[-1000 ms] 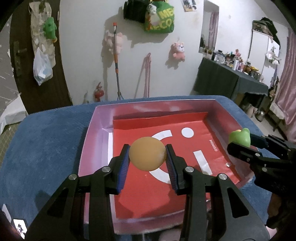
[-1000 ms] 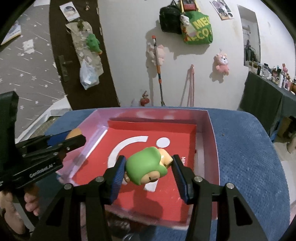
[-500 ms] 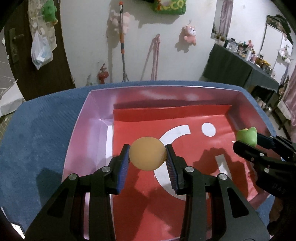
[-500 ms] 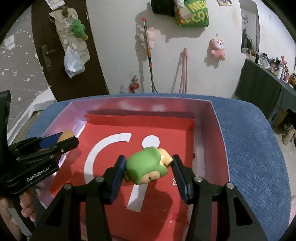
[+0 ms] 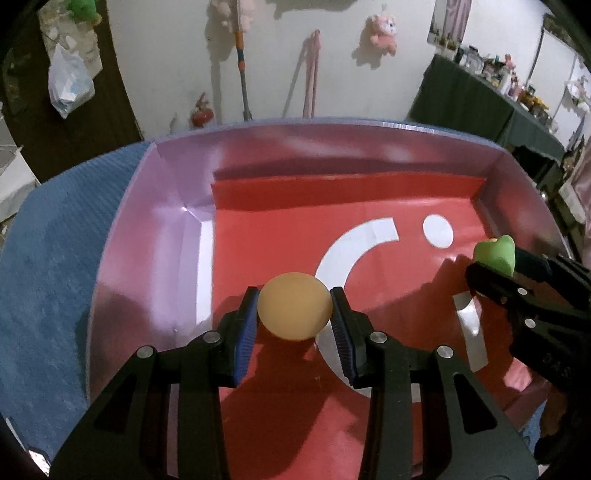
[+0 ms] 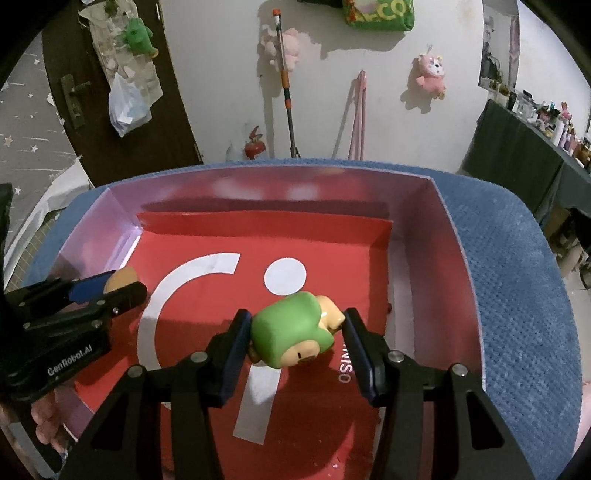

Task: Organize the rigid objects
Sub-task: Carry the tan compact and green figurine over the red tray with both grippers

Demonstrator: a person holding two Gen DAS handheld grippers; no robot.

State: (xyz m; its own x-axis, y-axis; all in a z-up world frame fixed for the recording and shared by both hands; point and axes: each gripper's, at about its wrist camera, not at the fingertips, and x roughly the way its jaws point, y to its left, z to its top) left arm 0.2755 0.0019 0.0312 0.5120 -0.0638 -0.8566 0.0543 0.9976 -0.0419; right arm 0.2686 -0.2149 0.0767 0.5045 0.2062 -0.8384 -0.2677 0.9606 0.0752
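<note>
orange ball [image 5: 293, 311] gripped, box [image 5: 147, 229] walls apparently clear

A white wall [image 6: 221, 92] carries a pink plush toy [image 6: 430, 72], a green bag [image 6: 380, 14] and a leaning mop handle [image 6: 286, 92]. A dark wooden door [image 6: 74, 110] stands left, a plastic bag [image 6: 127, 105] hanging on it. A dark-draped table [image 5: 480, 99] crowded with bottles lines the right side.

Ball [image 5: 294, 311] left of toy [image 6: 293, 339], over box [image 5: 155, 236]
</note>
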